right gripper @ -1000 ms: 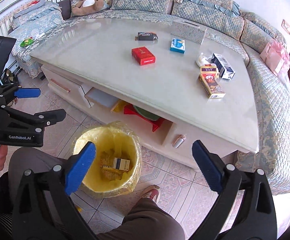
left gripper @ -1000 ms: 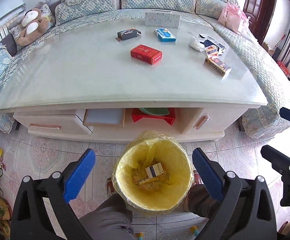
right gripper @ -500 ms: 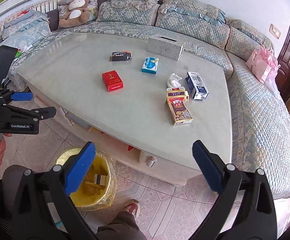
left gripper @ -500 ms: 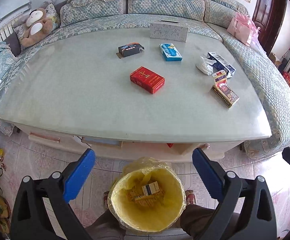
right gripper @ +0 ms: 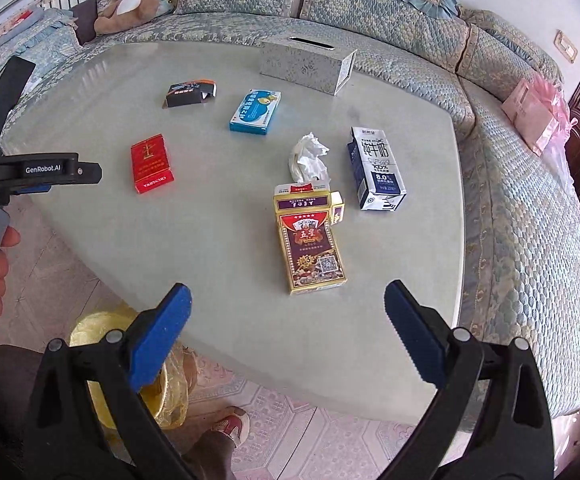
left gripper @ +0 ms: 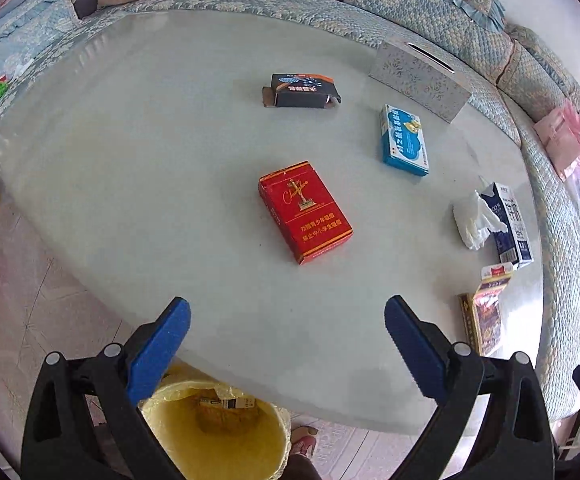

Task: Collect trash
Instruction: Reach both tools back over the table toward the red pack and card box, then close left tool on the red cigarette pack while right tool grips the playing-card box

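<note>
A glossy pale table (left gripper: 138, 184) fills both views, ringed by a quilted blue sofa (right gripper: 529, 216).

Both grippers hover empty with jaws wide: the left gripper (left gripper: 288, 344) below a flat red pack (left gripper: 305, 212) at frame centre, the right gripper (right gripper: 288, 340) below a gold card box (right gripper: 309, 248), crumpled tissue (right gripper: 309, 156) and milk carton (right gripper: 375, 168). A yellow-lined bin (left gripper: 218, 436) sits at lower left.

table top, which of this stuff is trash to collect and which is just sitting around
For the job: red pack, black box, blue box, crumpled tissue, milk carton, card box, yellow-lined bin.

Lying about: tissue box, teddy bear, pink bag.
</note>
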Demonstrator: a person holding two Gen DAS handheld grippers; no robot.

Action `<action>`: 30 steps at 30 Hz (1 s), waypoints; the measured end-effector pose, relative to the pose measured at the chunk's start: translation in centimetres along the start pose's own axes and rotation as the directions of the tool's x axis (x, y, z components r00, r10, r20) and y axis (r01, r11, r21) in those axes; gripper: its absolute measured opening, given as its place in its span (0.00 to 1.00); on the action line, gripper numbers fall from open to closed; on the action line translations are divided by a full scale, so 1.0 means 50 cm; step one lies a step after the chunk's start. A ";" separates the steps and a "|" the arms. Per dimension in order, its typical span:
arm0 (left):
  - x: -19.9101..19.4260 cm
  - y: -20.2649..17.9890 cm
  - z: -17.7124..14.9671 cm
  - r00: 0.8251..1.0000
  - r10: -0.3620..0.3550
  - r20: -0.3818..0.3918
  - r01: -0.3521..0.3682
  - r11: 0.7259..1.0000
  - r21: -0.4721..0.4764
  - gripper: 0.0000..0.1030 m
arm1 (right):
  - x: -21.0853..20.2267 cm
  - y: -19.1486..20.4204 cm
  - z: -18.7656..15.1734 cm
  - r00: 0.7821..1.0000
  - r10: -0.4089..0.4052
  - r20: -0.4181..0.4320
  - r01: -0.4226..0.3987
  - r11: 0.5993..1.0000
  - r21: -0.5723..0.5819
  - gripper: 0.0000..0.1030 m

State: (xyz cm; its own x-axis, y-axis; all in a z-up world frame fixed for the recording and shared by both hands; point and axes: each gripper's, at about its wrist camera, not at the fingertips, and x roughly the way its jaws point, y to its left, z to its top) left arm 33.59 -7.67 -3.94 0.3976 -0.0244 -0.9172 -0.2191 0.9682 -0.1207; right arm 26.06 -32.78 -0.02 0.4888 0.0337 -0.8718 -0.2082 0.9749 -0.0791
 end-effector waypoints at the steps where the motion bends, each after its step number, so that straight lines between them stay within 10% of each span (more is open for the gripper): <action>1: 0.015 -0.009 0.009 1.000 0.020 0.003 -0.020 1.000 -0.017 0.92 | 0.019 -0.008 0.007 1.000 0.000 -0.011 0.000 1.000 -0.001 0.92; 13: 0.165 -0.080 0.072 0.990 0.136 -0.044 -0.142 0.977 -0.161 0.92 | 0.194 -0.071 0.045 0.985 0.122 -0.124 -0.118 0.992 0.036 0.92; 26: 0.259 -0.061 0.107 0.982 0.153 -0.110 -0.176 0.954 -0.243 0.92 | 0.258 -0.006 0.069 0.989 0.009 -0.147 -0.041 0.976 -0.214 0.91; 30: 0.266 -0.056 0.121 0.981 0.162 -0.106 -0.183 0.952 -0.247 0.92 | 0.276 -0.007 0.075 0.986 0.026 -0.163 -0.059 0.978 -0.200 0.77</action>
State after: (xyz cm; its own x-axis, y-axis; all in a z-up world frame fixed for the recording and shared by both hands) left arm 44.88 -9.22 -13.51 0.2605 0.1062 -0.9596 -0.5014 0.8642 -0.0405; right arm 36.04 -31.85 -10.20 0.3381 0.0227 -0.9408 -0.4019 0.9074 -0.1225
